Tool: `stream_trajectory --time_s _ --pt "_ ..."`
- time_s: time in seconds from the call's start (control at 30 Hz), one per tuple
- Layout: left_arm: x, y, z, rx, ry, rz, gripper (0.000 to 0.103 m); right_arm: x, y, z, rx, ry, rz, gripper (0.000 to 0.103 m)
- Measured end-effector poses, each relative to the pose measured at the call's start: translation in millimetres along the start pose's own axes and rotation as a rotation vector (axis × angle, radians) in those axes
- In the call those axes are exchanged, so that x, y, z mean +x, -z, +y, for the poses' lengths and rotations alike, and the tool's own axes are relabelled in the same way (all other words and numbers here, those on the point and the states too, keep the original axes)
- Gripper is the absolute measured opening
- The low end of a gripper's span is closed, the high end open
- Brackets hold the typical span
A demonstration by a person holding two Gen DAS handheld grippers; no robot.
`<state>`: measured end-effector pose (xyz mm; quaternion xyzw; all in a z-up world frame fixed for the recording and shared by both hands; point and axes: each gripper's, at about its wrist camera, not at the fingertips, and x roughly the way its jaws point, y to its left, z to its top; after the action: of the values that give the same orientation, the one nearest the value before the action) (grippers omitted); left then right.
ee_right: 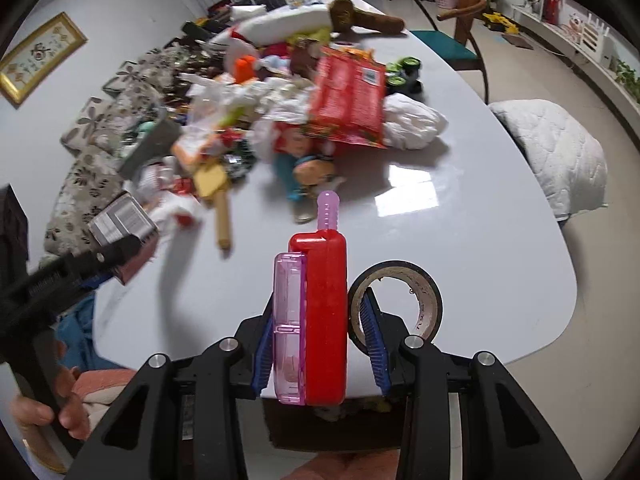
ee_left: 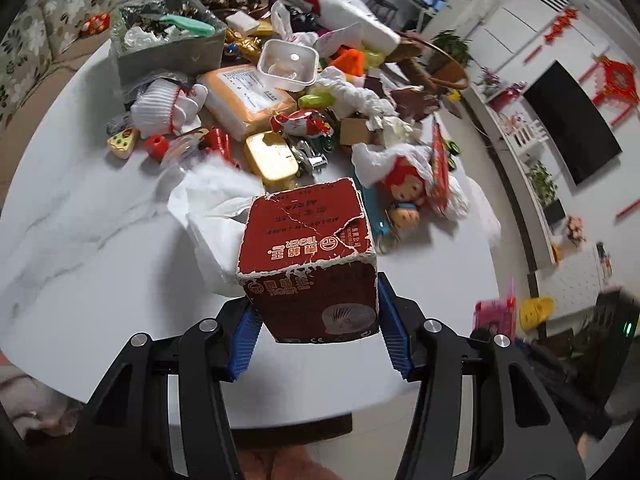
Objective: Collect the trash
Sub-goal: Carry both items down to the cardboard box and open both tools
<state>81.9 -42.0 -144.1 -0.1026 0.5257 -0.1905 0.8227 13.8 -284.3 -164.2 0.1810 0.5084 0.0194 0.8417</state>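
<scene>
The left gripper (ee_left: 318,320) clamps a red box (ee_left: 310,258) between its blue ribbed pads, lifted above the white table (ee_left: 80,220). The box is cardboard, roughly a cube, its printed skin torn white along the edges. The right gripper (ee_right: 320,336) pinches a flat red case (ee_right: 324,316) with a clear pink half and a ridged pink stem; both look like hard plastic. A tape roll (ee_right: 396,300) stands just beside its right pad. Beyond lies the heap (ee_left: 320,100): crumpled tissue, wrappers, toys, a clear tub. A grey bin (ee_left: 168,44) at the far side already holds scraps. Collecting seems barely begun; most of the litter remains.
</scene>
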Motion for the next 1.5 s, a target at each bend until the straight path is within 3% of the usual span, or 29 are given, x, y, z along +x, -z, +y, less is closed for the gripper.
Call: stream_trajectory --time_s 0.27,0.43,0.57,0.7,0.83,1.0,1.2,1.23,1.27,1.33,1.37,1.4,1.5 --pt "-36.3 54.4 45.9 0.019 0.083 0.015 0.052 -11.7 30.8 21.2 0.000 -0.063 0.020 0.039" --pt "-72.0 93.3 63.3 0.074 0.174 0.027 0.052 -12.7 57.4 31.6 -0.034 -0.078 0.068 0.039" --pt "-85.0 126.6 58.2 0.120 0.212 0.084 0.052 -9.1 87.2 36.5 -0.055 -0.086 0.141 0.039" --pt "-68.6 165.6 53.8 0.118 0.265 0.188 0.052 12.0 123.0 30.5 -0.052 -0.076 0.247 0.039" --pt "-20.5 201.7 57.0 0.105 0.256 0.307 0.052 53.8 159.2 15.4 -0.023 -0.037 0.357 0.039" --pt "69.8 254.9 75.0 0.074 0.192 0.475 0.052 123.0 196.4 -14.2 0.011 0.034 0.447 0.039" --pt "200.8 296.0 106.2 0.046 0.051 0.628 0.053 224.4 232.6 -55.4 0.063 0.097 0.506 0.040" --pt "221.2 300.1 112.0 0.044 0.005 0.652 0.053 236.6 236.7 -60.9 0.070 0.115 0.513 0.042" --pt "238.3 304.2 119.4 0.040 -0.036 0.678 0.055 252.5 241.9 -69.0 0.081 0.157 0.534 0.061" --pt "274.3 310.0 132.6 0.018 -0.120 0.762 0.074 269.0 247.9 -81.1 0.116 0.220 0.556 0.082" --pt "289.2 312.4 138.1 0.004 -0.150 0.811 0.085 273.7 250.7 -86.9 0.148 0.217 0.573 0.081" --pt "294.0 317.7 141.0 -0.002 -0.154 0.838 0.089 277.0 252.2 -92.0 0.183 0.208 0.593 0.082" --pt "298.9 324.4 147.2 -0.066 -0.118 0.915 0.089 267.3 252.6 -95.4 0.206 0.211 0.584 0.086"
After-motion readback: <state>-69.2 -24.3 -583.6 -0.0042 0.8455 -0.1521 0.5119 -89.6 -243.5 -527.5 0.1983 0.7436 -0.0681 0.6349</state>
